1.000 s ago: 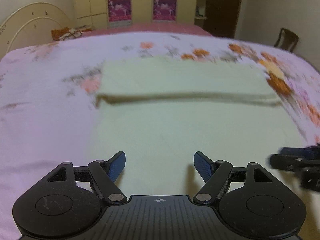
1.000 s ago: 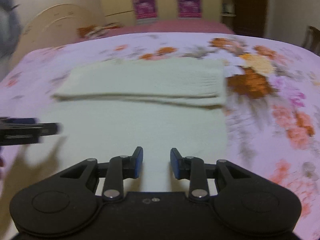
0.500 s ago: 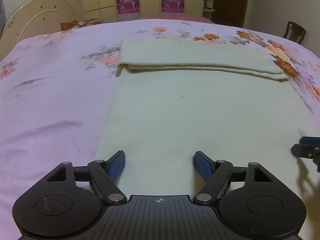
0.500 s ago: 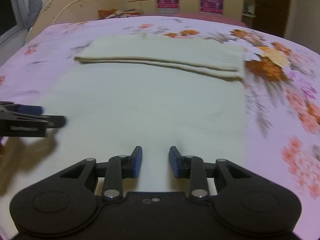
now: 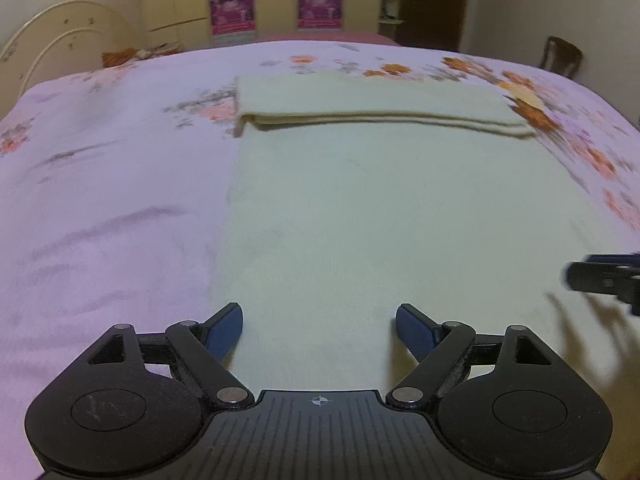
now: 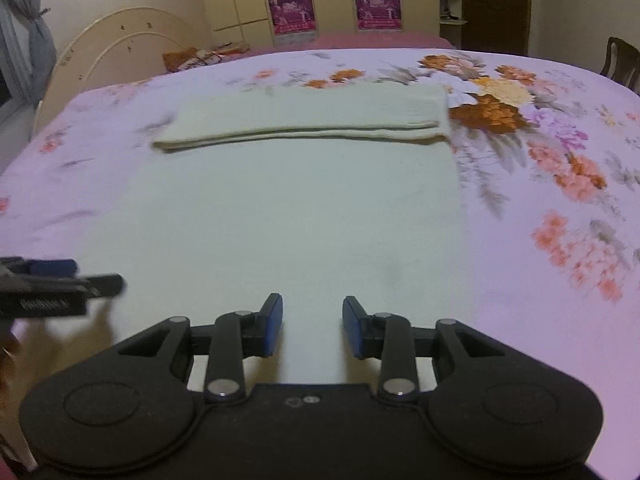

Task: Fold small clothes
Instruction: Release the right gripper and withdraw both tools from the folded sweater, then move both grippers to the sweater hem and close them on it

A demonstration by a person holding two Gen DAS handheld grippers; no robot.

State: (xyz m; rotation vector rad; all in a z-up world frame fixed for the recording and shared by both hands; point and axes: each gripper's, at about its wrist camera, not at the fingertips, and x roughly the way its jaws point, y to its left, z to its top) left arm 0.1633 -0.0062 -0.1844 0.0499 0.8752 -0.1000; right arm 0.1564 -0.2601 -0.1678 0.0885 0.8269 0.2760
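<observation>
Ahead of both sets of jaws, a cream garment [image 5: 384, 216] lies flat on the floral pink bedspread [image 5: 100, 200], its far end folded back into a thick band [image 5: 372, 100]. The left gripper [image 5: 319, 330] has just been opening; its jaws stand wide with nothing between them, over the garment's near left part. The right gripper [image 6: 313, 326], narrower and also just opening, is empty above the near right part.
</observation>
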